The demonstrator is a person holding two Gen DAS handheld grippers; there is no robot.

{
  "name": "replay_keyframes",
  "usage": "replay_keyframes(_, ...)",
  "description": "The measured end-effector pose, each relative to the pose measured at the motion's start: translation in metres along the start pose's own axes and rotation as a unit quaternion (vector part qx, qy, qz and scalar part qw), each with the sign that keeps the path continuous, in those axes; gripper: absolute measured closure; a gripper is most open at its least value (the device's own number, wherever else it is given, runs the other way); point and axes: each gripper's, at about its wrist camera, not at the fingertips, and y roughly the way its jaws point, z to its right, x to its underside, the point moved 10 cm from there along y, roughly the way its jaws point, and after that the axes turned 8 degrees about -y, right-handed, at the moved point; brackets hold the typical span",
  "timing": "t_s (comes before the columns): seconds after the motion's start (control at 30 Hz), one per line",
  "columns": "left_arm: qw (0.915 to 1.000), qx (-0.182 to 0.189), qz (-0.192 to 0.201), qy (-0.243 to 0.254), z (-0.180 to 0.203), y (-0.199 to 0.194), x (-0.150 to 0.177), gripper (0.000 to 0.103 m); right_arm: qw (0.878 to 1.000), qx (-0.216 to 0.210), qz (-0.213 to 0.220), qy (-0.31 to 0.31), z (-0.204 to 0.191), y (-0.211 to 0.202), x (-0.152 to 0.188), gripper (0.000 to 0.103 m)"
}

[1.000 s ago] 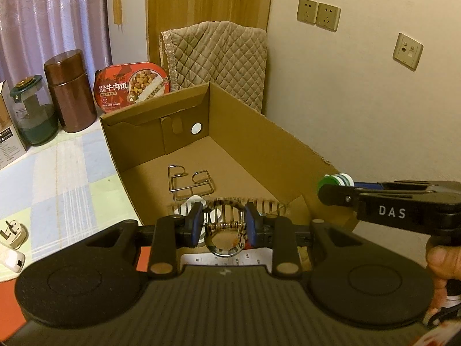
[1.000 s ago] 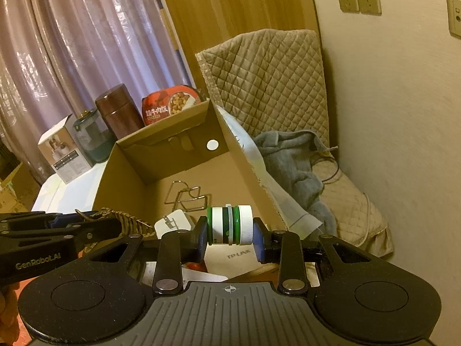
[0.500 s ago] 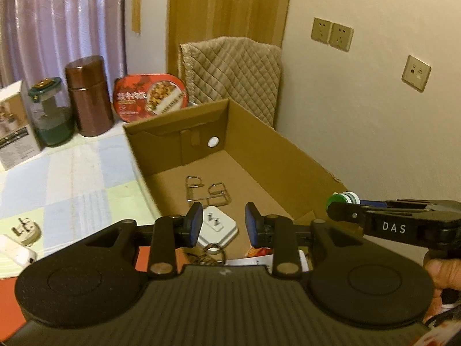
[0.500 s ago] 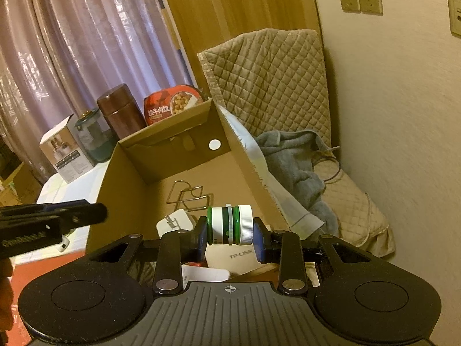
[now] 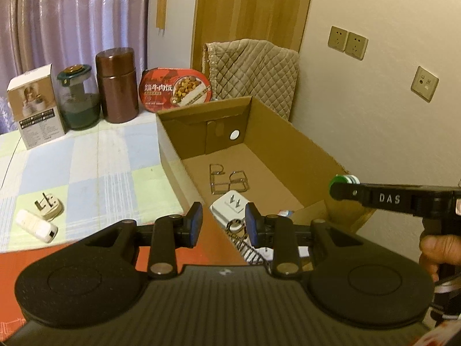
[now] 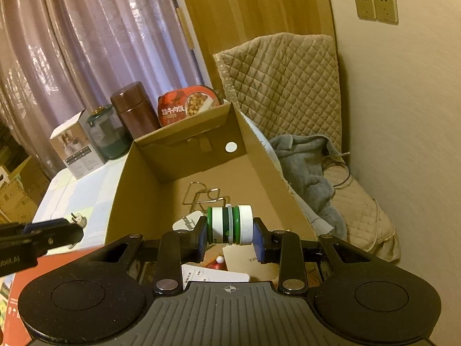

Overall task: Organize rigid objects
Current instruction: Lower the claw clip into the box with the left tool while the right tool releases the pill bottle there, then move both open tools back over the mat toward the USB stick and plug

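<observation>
Bottle point(image 6: 230, 225): green with a white cap, lying sideways, pinched end to end between the pads of the right gripper point(image 6: 230, 238). It hangs over the near end of the box point(image 6: 260, 155), above the stuff inside. From the left wrist view only its green end point(image 5: 341, 183) shows at the tip of the right gripper point(image 5: 350, 191), near the box's right wall point(image 5: 302, 150). A hand point(image 5: 439, 248) grips the handle at the right edge.

Left gripper point(image 5: 223, 223): jaws narrow, at the tightest they go, nothing between the pads. There is a visible gap with the box rim and contents showing through. It sits at the box's near left corner. In the right wrist view its tip point(image 6: 62, 230) pokes in from the left, beside the box's left wall.

In box: wire rack point(image 5: 229, 181) mid-floor, white adapter point(image 5: 232, 206) prongs-up just in front of it, a key ring point(image 5: 234, 226) and wire item below the left gripper, partly hidden. The right view also shows a tan card point(image 6: 250, 262), white card point(image 6: 213, 275) and a small red and white thing point(image 6: 217, 262), too hidden to identify.

On the checked cloth point(image 5: 95, 161) left of the box: plug point(image 5: 49, 204), white stick point(image 5: 36, 225) touching or just beside it.

Back row: white carton point(image 5: 36, 109), glass jar point(image 5: 77, 98), brown canister point(image 5: 116, 85), food bowl point(image 5: 177, 89) propped behind the box.
</observation>
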Motion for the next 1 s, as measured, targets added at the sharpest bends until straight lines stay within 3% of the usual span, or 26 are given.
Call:
replay_keyframes(0.7, 0.9998, -0.012, -0.009, -0.015, -0.019, -0.012, 0.010, 0.076, 1.000, -0.003, -0.009, -0.006, -0.008, 0.015, -0.003, 0.074)
replay_keyframes(0.83, 0.9994, -0.019, -0.004, -0.029, -0.030, -0.018, 0.009, 0.076, 1.000, 0.010, 0.007, 0.005, -0.001, 0.006, -0.010, 0.054)
replay_keyframes(1.0, 0.9989, -0.025, 0.001, -0.040, -0.040, -0.029, 0.013, 0.073, 1.000, 0.009, 0.008, 0.013, 0.001, -0.008, -0.009, 0.051)
